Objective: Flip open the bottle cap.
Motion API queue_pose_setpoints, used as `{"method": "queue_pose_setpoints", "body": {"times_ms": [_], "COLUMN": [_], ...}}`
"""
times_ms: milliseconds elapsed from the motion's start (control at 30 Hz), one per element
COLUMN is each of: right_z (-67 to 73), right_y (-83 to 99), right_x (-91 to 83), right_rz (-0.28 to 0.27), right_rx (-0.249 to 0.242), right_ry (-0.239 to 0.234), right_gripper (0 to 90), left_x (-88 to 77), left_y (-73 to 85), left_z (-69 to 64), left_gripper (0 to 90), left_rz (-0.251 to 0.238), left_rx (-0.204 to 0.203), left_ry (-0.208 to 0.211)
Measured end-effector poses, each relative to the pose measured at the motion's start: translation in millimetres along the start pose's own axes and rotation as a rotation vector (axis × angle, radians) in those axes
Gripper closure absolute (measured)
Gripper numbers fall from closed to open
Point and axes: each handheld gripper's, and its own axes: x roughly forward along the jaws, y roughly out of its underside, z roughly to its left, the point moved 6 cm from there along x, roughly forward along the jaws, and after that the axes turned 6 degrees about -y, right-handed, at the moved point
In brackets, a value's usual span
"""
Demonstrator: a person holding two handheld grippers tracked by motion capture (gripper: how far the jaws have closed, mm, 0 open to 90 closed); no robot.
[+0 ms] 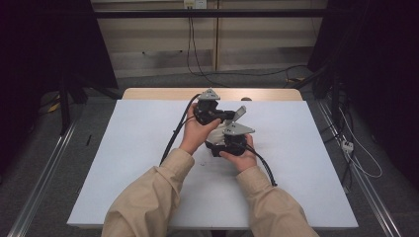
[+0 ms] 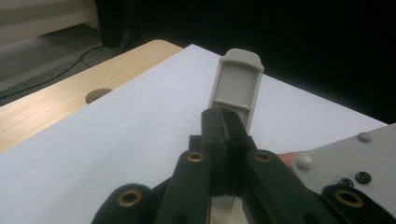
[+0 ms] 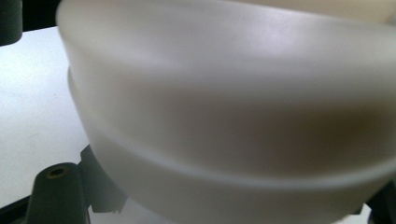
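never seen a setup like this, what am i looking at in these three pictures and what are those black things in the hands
A person sits at a table covered with a white sheet and holds a hand-operated two-jaw gripper in each hand. The high view looks down from above. The other two pictures come from cameras riding on the grippers. The left gripper has its black jaws closed on a flat grey plastic piece, which sticks up beyond them. The right gripper sits close beside it; its own camera looks at a pale, rounded translucent object, too near and blurred to identify. Its jaws appear shut, though what they grip is unclear.
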Motion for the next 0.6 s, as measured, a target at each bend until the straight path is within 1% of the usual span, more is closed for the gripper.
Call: {"method": "queue_pose_setpoints", "body": {"times_ms": [233,367,467,600], "right_z": [-0.2,-0.1,-0.1,-0.1], "right_y": [0.1,0.2,0.1,0.2], "right_x": [-0.1,-0.2,-0.1,-0.1], "right_rz": [-0.001,0.001,0.001,0.002], "right_rx": [0.005,0.002,0.001,-0.001], "right_ry": [-0.002,0.0,0.0,0.0], "right_gripper": [18.0,18.0,17.9,18.0], "left_x": [0.9,1.6,2.3,3.4], "left_y": [0.6,1.0,1.6,1.9], "left_z": [0.4,0.5,0.9,0.1], "left_gripper": [90.0,90.0,90.0,90.0], "left_rz": [0.005,0.007,0.013,0.014], "left_rx": [0.006,0.0,0.009,0.006], "left_ry": [-0.003,0.001,-0.003,-0.003]}}
